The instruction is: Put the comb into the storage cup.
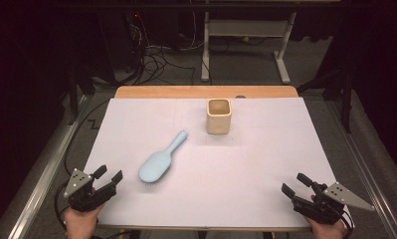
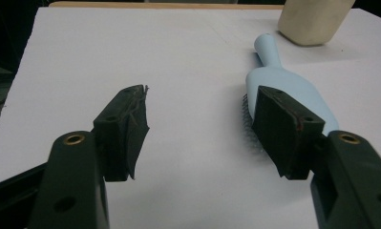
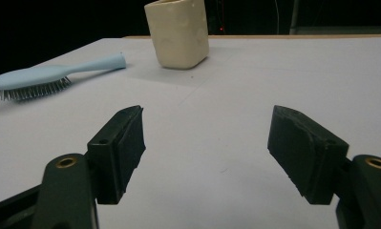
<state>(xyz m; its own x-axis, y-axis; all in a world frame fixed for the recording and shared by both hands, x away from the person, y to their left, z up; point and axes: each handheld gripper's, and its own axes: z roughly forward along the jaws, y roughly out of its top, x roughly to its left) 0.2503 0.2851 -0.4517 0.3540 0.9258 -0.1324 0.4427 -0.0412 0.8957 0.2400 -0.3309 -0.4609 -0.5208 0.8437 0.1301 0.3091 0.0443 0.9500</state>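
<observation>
High view shows a light blue brush [image 1: 160, 160] lying bristles down, left of centre, near the spread left gripper [image 1: 109, 175]. Beige cup [image 1: 219, 116] stands farther; its inside is unclear. Right gripper [image 1: 294, 183] is spread too.

High view looks down from above; both low gripper views face forward, sharing the hairbrush [image 2: 293, 86] and cup [image 3: 178, 33].

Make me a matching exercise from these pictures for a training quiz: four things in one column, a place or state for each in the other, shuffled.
Things:
1. hairbrush
2. cup
3. left gripper
4. right gripper

Places or states:
A. upright near the table's far edge
B. open, at the near right corner
C. lying bristles down, handle towards the cup
D. open, at the near left corner, close to the brush head

Pairs: 1-C, 2-A, 3-D, 4-B
</observation>
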